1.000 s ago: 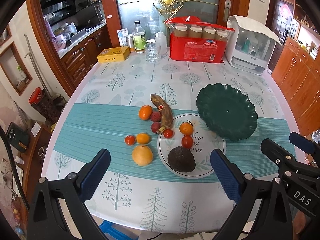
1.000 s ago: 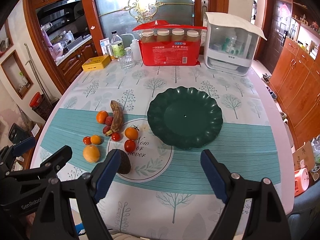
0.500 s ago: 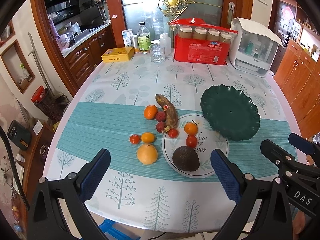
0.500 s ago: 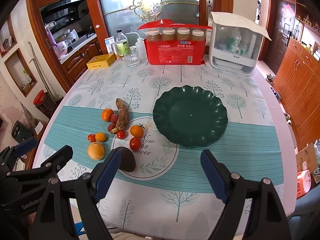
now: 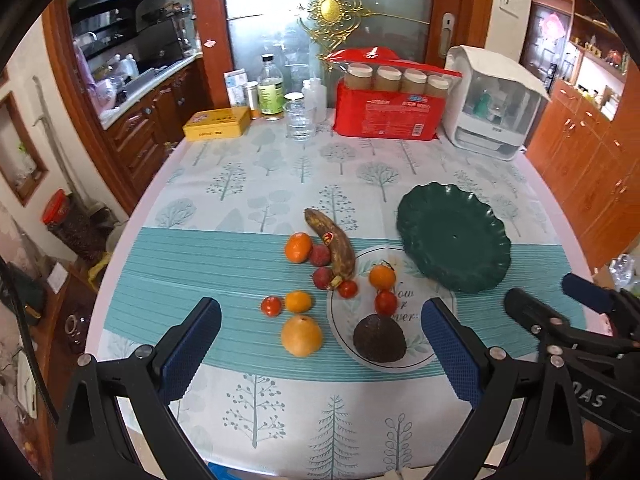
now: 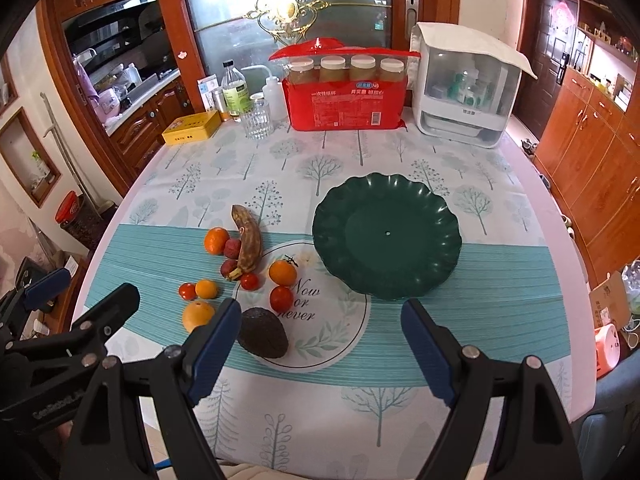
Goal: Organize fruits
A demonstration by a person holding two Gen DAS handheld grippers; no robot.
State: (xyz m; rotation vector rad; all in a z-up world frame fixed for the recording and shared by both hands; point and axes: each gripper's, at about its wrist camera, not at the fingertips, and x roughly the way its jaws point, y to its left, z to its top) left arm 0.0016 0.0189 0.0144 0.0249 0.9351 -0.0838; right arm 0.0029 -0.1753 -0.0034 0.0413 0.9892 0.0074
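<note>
With both the left gripper (image 5: 320, 354) and right gripper (image 6: 320, 346) spread wide and empty, the avocado (image 6: 263, 338), just left of the empty green plate (image 6: 387, 236), looks firm but bruisable, so I'd pinch it gently across its broad middle.

I see a dark green plate (image 6: 387, 236) on a tabletop (image 6: 400, 408) cloth printed with pale teal trees and a teal striped band. The banana (image 5: 332, 246) is brown and mottled with a red sticker. The avocado (image 6: 263, 338) is near black. The oranges are bright, the tomatoes red. My tongs, left (image 5: 320, 354) and right (image 6: 320, 348), have black frames with blue textured pads (image 5: 450, 354).
</note>
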